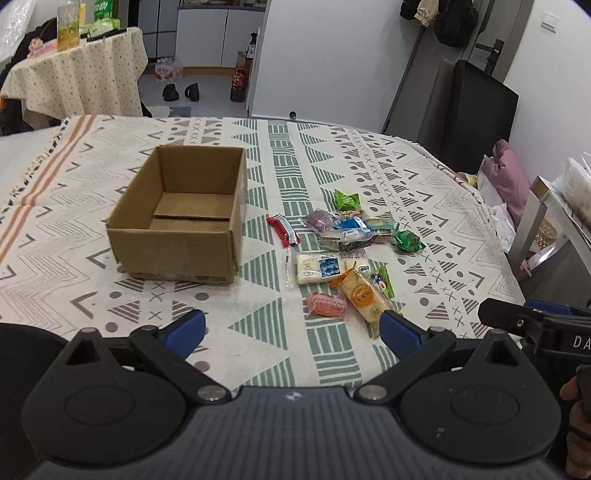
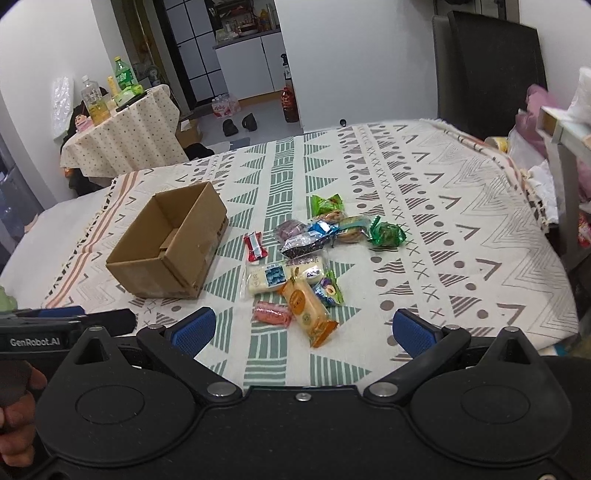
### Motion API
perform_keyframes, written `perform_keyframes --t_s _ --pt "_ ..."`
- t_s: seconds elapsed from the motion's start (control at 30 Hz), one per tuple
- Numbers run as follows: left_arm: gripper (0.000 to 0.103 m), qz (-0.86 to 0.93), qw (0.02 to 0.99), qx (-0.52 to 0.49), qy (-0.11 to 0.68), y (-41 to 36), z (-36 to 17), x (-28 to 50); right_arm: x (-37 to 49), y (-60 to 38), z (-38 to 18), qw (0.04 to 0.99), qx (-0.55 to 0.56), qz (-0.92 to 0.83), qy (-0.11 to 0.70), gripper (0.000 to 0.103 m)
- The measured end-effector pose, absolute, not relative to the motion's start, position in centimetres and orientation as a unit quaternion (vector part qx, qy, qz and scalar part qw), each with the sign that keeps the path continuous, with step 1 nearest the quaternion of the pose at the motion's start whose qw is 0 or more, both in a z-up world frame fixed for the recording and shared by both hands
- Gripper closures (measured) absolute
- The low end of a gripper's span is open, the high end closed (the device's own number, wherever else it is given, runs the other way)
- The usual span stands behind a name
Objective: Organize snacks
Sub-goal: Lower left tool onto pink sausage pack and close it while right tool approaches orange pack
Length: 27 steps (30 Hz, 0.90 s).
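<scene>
Cardboard makes one empty box point(image 1: 177, 218), standing left of about eleven wrapped snacks point(image 1: 343, 251) on the patterned desk point(image 1: 424, 206). Both claws, left claw point(image 1: 291, 332) and right claw point(image 2: 304, 328), are spread wide, grasping nothing.

Patterned cloth-covered table point(image 1: 424, 206), open cardboard box point(image 1: 181, 218) at left, snack packets point(image 1: 343, 254) scattered beside it

On the worktop point(image 1: 424, 184) ahead of me, the cardboard box point(image 1: 181, 214) stands to the left, open side up, seemingly with nothing in it. The snack packets point(image 1: 343, 251) lie scattered just to its right, several overlapping. Behind the worktop, far left, a smaller table point(image 1: 74, 74) carries bottles point(image 1: 68, 26).
</scene>
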<state>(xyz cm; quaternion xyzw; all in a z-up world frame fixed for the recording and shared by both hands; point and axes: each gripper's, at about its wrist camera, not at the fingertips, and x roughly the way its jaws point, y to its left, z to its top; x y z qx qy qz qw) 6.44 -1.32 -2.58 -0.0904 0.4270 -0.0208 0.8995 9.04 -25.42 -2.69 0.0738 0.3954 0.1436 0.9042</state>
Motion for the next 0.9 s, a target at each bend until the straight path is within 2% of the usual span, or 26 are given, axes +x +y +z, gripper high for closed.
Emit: perform_keyframes --t_s 0.23,0.37,0.53,0.8,0.9 --pt "0.006 -0.017 0.894 -0.110 0.434 -2.0 -4.3 9.3 12.2 -26.1 -4.4 0.887 0.106 0.163 0.419 0.001" --pt "0.009 -0.019 0.890 -0.106 0.444 -2.8 -5.5 10.8 13.9 -26.4 -5.7 0.877 0.123 0.168 0.433 0.008" --pt "0.015 -0.023 0.881 -0.112 0.459 -3.5 -7.1 12.7 15.8 -26.8 -7.8 0.865 0.143 0.169 0.451 0.011" --pt "0.024 -0.027 0.866 -0.100 0.489 -5.0 -9.8 15.6 18.2 -26.8 -11.1 0.841 0.170 0.173 0.484 0.026" --pt "0.031 -0.028 0.858 -0.099 0.503 -5.4 -11.1 16.5 18.9 -26.9 -12.2 0.831 0.183 0.169 0.498 0.032"
